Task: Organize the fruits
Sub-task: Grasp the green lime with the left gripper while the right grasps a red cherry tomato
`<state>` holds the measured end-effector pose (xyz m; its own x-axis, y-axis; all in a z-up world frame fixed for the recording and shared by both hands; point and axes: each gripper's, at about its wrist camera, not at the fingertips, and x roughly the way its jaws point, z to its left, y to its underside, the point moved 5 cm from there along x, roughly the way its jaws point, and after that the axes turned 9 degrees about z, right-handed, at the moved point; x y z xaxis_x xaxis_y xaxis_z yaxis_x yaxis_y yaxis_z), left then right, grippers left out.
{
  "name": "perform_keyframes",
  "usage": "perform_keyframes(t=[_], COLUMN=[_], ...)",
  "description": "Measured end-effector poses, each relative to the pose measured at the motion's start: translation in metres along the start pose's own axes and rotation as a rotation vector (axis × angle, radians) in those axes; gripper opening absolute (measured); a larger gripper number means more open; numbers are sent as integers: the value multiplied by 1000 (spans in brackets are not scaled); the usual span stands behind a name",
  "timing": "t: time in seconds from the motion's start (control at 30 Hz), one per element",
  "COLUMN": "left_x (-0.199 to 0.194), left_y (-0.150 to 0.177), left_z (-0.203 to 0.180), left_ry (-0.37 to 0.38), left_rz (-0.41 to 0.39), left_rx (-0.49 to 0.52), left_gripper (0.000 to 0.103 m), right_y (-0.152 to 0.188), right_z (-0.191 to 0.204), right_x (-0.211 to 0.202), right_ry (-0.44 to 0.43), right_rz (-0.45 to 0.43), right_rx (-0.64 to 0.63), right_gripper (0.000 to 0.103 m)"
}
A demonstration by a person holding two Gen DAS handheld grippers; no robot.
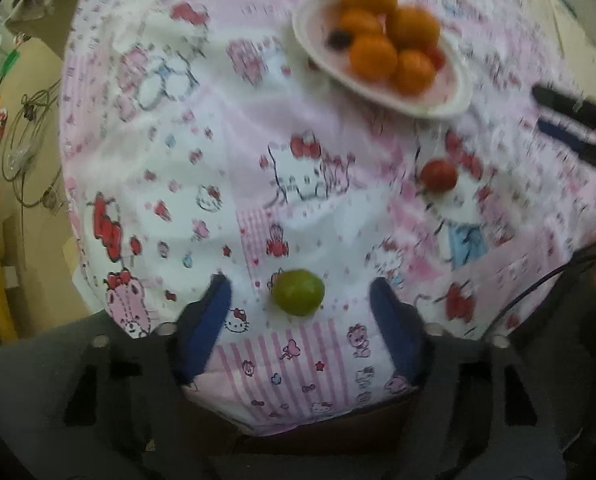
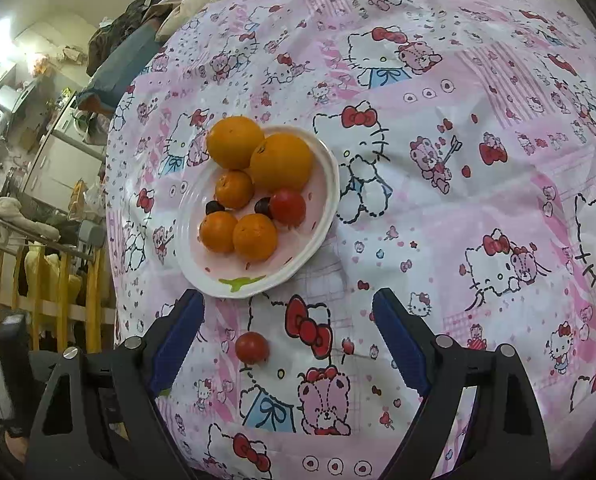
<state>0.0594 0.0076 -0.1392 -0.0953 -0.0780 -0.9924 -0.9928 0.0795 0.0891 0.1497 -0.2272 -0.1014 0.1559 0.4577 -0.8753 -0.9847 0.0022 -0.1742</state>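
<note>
The left gripper (image 1: 300, 300) points down at the cloth (image 1: 234, 128), and a green fruit (image 1: 298, 292) lies between its two blue pads; there is a gap on each side of the fruit, so the pads do not press on it and the jaws stand open around it. This left wrist view is blurred, so fine details of the fruit are hard to make out. Farther away and to the right a small red fruit (image 1: 439, 175) lies alone on the cloth, and beyond it the plate (image 1: 456, 92) carries the oranges (image 1: 372, 58). At the right edge of this view a dark shape with a blue part is cut off by the frame (it looks like the other tool, but I cannot tell for sure). The right wrist view is sharp. The right gripper (image 2: 288, 316) has its jaws wide apart and holds nothing; the same small red fruit (image 2: 252, 347) lies on the cloth (image 2: 438, 200) between its fingers, nearer to the left one and touching neither. Just beyond the fingertips stands the plate (image 2: 330, 184), with five oranges (image 2: 281, 163), one red fruit (image 2: 288, 207) and two small dark fruits (image 2: 215, 207), which are partly hidden behind the oranges. The green fruit is not visible in this view.
</note>
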Motion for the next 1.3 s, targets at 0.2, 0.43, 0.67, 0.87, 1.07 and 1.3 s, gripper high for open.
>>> perform_keyframes(t=[0.2, 0.43, 0.67, 0.87, 1.07, 1.3], left_x=[30, 32, 19, -19, -31, -29], left_y=[0, -4, -5, -13, -25, -25], left_z=[-10, -6, 2, 13, 17, 11], left_ry=[-28, -61, -38, -6, 16, 20], left_rz=[64, 46, 20, -89, -123, -125], left_rx=[23, -2, -9, -56, -75, -73], left_gripper=[49, 27, 26, 26, 26, 26], right_y=[2, 3, 5, 15, 29, 38], right_z=[-1, -1, 3, 13, 31, 44], right_x=[-1, -2, 2, 29, 65, 97], right_ry=[1, 0, 1, -25, -7, 96], right_rz=[-2, 1, 22, 151, 259, 299], right_rx=[4, 5, -3, -52, -123, -210], right_gripper=[89, 89, 89, 82, 63, 48])
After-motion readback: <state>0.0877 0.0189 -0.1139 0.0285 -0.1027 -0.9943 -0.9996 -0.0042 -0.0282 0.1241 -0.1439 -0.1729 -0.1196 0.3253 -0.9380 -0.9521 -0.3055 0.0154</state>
